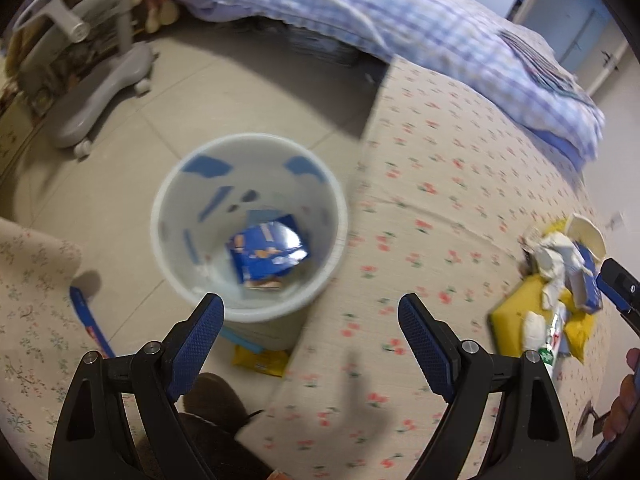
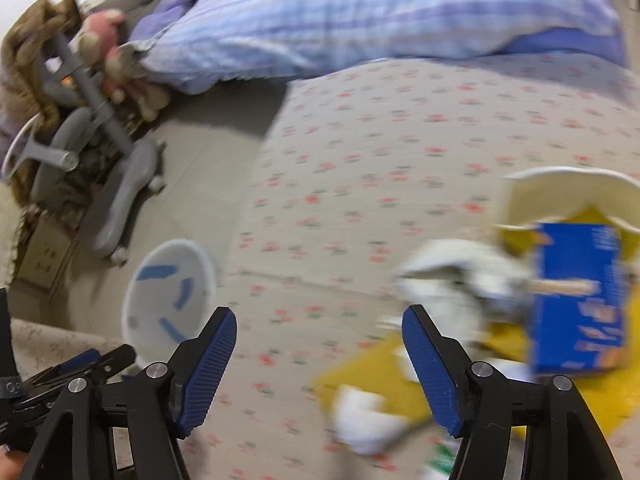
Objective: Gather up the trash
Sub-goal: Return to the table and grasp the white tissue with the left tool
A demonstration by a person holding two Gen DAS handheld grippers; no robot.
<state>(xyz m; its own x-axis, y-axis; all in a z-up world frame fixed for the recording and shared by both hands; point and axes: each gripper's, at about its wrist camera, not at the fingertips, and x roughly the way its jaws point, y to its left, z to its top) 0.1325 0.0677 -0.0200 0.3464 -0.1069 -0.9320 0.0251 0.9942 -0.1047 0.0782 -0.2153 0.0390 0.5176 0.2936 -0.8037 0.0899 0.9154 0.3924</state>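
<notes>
1. Trash pile (image 1: 560, 280): yellow bags, crumpled white paper, a blue box (image 2: 580, 300) and a cream bowl (image 2: 560, 196), heaped on the floral-covered bed (image 1: 440, 200).
2. White bin (image 1: 248, 224): stood on the tiled floor (image 1: 200, 96) beside the bed; a blue packet (image 1: 268, 252) is seen inside.
3. Left hand-held gripper (image 1: 310, 312): jaws spread wide, nothing held, above the bin's edge.
4. Right hand-held gripper (image 2: 320, 328): jaws parted, nothing gripped, beside the pile.
5. Checked quilt (image 1: 400, 20): laid further up the bed.
</notes>
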